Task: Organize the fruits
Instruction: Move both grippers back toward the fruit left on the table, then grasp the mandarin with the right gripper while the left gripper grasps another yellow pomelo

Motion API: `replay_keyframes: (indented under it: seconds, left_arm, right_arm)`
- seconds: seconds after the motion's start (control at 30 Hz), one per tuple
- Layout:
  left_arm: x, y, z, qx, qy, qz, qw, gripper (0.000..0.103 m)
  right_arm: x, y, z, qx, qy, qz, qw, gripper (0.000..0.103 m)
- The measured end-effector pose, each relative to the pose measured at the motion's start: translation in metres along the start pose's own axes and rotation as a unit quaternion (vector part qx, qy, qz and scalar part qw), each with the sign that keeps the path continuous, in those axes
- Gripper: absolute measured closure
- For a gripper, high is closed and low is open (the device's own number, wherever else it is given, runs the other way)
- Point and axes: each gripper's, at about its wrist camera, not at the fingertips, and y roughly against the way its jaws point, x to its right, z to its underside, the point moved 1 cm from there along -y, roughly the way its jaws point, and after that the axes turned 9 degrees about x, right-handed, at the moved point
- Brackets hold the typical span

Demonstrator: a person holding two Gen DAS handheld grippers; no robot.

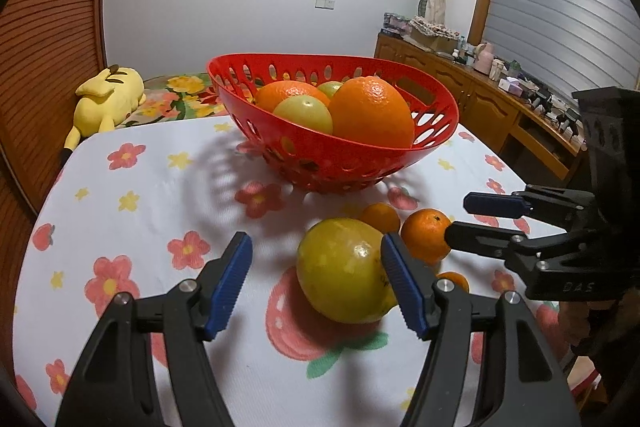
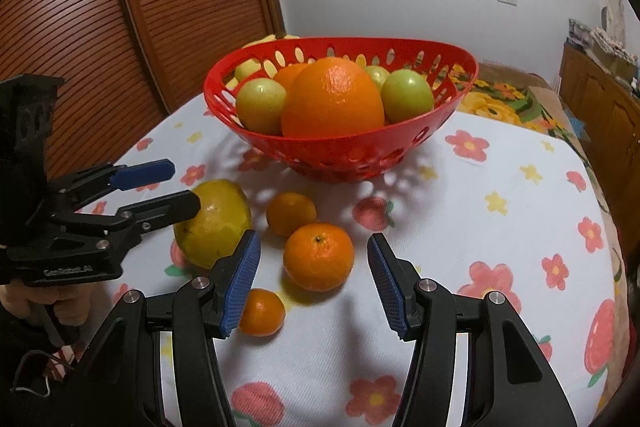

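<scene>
We record a glossy red perforated plastic basket (image 2: 340,147) holding orange (image 2: 332,103) and pale green round fruits (image 2: 407,96), a yellow-green lemon-shaped fruit (image 1: 340,269) and small orange mandarins (image 2: 319,256) on a white cloth (image 2: 460,227) patterned with pink and yellow flowers, and black grippers with blue ribbed pads (image 2: 242,283).

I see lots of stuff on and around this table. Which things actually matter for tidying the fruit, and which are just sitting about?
Part of the job:
red basket, already holding fruit
yellow-green fruit on the cloth
three small oranges
left gripper
right gripper

Just lying about:
yellow plush toy
clutter on the wooden sideboard
</scene>
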Motion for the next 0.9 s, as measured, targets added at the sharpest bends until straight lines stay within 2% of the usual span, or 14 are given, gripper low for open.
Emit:
replay_keyframes:
  seconds: [0.57, 0.67, 0.77, 0.9]
  left_arm:
    - [-0.003, 0.001, 0.005, 0.015, 0.017, 0.006, 0.9997, 0.032]
    - [-0.003, 0.001, 0.005, 0.015, 0.015, 0.005, 0.9998, 0.032]
    - [-0.002, 0.001, 0.004, 0.013, 0.014, 0.003, 0.9998, 0.032]
    - [0.000, 0.000, 0.003, 0.008, 0.013, 0.000, 0.9999, 0.032]
  right_arm:
    - [0.005, -0.022, 0.007, -0.028, -0.021, -0.012, 0.999, 0.046]
    - [0.006, -0.025, 0.008, -0.033, -0.019, -0.008, 0.999, 0.049]
    - [0.007, -0.027, 0.009, -0.033, -0.020, -0.003, 0.999, 0.057]
    - [0.013, -0.019, 0.009, -0.023, -0.031, 0.007, 0.999, 0.058]
